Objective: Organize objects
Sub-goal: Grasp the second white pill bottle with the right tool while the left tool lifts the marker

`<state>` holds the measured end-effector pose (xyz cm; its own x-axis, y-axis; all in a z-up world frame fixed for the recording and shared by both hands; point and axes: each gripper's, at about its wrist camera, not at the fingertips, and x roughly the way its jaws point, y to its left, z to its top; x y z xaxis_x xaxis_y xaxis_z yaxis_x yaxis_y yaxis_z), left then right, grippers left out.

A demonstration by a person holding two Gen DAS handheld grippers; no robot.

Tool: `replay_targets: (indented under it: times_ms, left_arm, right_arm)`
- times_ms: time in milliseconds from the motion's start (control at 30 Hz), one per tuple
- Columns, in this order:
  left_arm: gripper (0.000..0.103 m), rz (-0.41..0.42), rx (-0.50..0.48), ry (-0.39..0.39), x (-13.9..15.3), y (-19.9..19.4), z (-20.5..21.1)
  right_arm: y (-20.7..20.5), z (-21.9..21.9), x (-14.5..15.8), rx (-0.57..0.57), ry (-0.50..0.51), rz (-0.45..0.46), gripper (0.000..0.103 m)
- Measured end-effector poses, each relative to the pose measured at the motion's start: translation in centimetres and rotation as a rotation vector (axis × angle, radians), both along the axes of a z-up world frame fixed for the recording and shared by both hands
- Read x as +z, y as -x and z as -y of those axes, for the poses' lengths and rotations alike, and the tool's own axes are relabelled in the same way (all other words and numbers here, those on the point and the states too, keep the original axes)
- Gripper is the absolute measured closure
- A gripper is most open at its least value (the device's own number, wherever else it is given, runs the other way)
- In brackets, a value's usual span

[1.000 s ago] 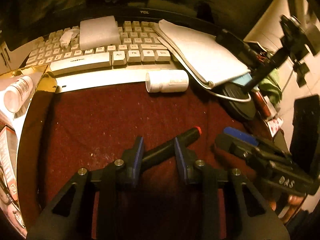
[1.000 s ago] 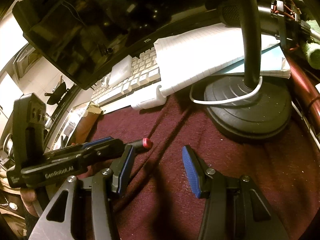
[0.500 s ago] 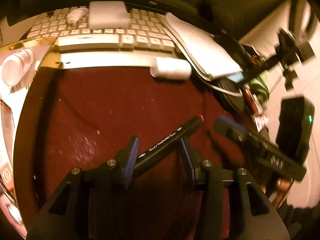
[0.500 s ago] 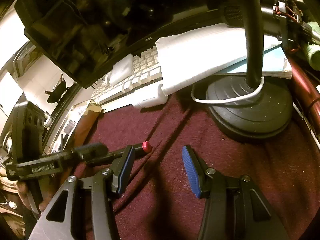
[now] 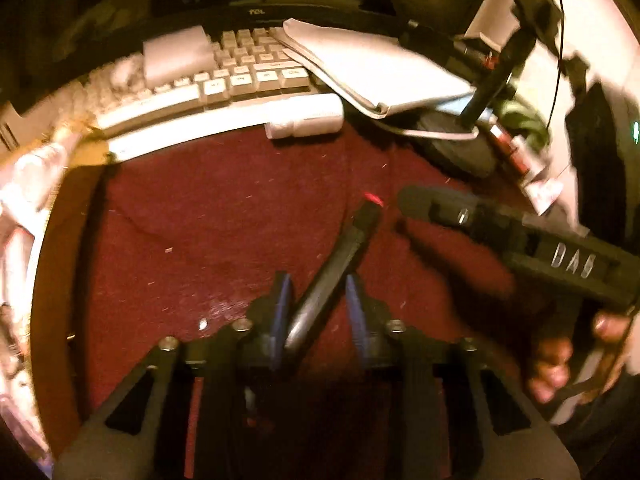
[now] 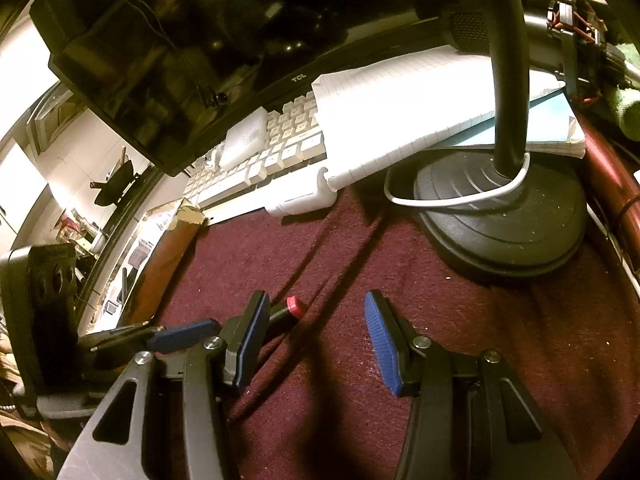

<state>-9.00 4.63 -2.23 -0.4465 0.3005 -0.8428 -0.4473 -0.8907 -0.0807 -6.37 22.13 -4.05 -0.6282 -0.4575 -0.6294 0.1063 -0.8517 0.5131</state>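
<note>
Gripping a black marker [image 5: 332, 276] slantwise, red tip forward, the left gripper [image 5: 318, 312] carries it over the maroon cloth [image 5: 224, 220], probably to tidy it away. Beside it the right gripper [image 6: 316, 340] waits with jaws parted, holding nothing.

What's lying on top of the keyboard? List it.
On the keyboard: a white foam block, crumpled white scraps beside it, and a notepad covering its right end. The keys beneath these are hidden.
</note>
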Motion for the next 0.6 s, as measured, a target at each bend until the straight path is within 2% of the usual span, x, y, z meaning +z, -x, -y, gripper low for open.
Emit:
replay_targets:
  times_ms: [67, 133, 233, 367, 467, 600]
  left_arm:
    - [0.088, -0.010, 0.037, 0.016, 0.1, -0.6, 0.9]
    - [0.089, -0.023, 0.111, 0.009, 0.2, -1.4, 2.8]
    - [0.089, -0.014, 0.252, -0.053, 0.1, -2.6, 6.6]
    - [0.089, -0.009, 0.361, -0.128, -0.1, -3.9, 9.6]
    - [0.089, -0.010, 0.375, -0.158, -0.2, -4.4, 10.2]
    - [0.089, -0.033, 0.364, -0.176, -0.1, -4.7, 10.0]
  right_arm:
    - [0.0, 0.1, 0.0, 0.000, 0.000, 0.000, 0.053]
    - [0.0, 0.0, 0.0, 0.000, 0.000, 0.000, 0.053]
    - [0.0, 0.0, 0.0, 0.001, -0.003, 0.000, 0.053]
    - [0.0, 0.3, 0.1, 0.003, -0.023, 0.001, 0.053]
    - [-0.2, 1.6, 0.6, 0.012, -0.117, 0.000, 0.053]
    - [-0.8, 5.1, 2.5, 0.068, -0.247, -0.057, 0.053]
